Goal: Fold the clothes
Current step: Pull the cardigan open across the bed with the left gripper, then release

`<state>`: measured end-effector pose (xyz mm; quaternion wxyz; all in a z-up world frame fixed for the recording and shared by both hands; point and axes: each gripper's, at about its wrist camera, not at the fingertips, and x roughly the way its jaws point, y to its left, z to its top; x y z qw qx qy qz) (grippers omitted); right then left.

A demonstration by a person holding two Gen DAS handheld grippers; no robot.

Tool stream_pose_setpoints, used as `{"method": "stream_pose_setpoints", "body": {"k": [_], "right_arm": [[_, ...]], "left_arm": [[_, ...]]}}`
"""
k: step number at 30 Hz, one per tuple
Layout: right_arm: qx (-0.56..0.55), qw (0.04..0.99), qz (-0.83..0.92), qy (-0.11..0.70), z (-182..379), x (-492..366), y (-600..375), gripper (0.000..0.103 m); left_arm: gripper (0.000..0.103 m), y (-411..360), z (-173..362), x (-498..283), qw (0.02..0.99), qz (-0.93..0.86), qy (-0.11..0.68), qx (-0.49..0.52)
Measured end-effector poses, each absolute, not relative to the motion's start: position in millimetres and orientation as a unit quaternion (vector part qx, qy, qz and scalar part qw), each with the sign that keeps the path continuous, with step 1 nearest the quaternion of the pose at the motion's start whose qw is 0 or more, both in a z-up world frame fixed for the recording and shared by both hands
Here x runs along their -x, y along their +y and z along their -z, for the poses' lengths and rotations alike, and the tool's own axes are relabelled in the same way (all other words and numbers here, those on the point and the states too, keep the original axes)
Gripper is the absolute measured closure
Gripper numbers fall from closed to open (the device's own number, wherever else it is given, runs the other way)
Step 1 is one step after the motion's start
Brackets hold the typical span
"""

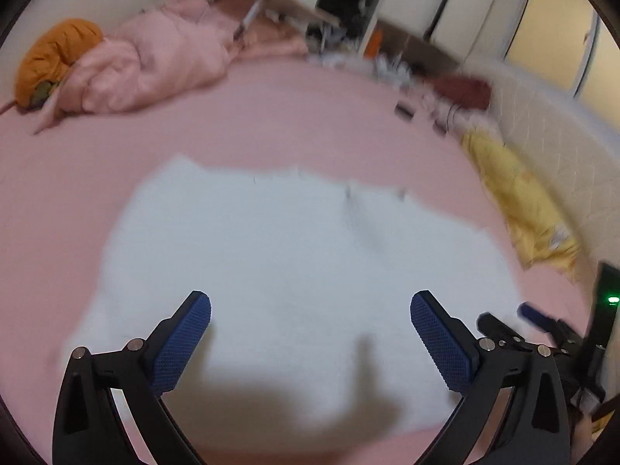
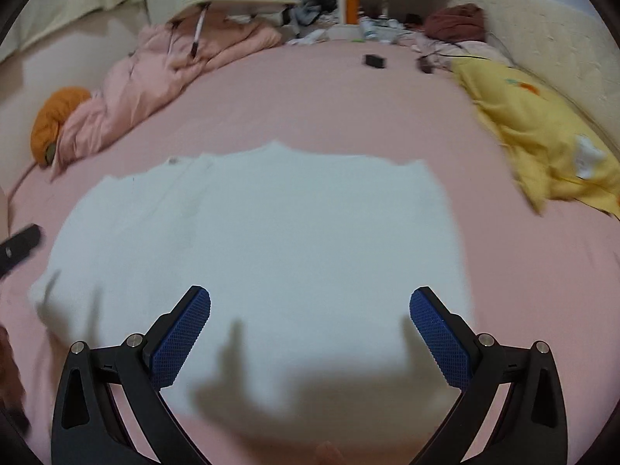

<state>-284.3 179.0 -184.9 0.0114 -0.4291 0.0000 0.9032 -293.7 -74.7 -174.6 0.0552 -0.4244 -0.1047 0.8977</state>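
A white garment lies spread flat on the pink bed sheet, blurred in the left wrist view. My left gripper hovers over its near part, open wide, with nothing between the blue pads. The right wrist view shows the same white garment on the sheet. My right gripper stands open above its near edge, its pads apart and bare. The right gripper's fingers show at the lower right of the left wrist view, over the garment's right corner. Part of the left gripper shows at the left edge.
A crumpled pink duvet and an orange cushion lie at the far left. A yellow blanket runs along the padded white wall on the right. A small black object, a dark red cloth and clutter sit at the far end.
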Motion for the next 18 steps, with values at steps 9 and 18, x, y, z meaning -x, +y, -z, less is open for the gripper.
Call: {"method": "stream_pose_setpoints", "body": {"k": [9, 18], "right_arm": [[0.379, 0.106, -0.917, 0.065, 202.5, 248.7, 252.5, 0.000], [0.403, 0.027, -0.907, 0.123, 199.1, 260.7, 277.7, 0.000]], "left_arm": [[0.000, -139.1, 188.6, 255.8, -0.060, -0.926, -0.080, 0.364], [0.004, -177.8, 192.7, 261.1, -0.018, -0.919, -0.087, 0.384]]}}
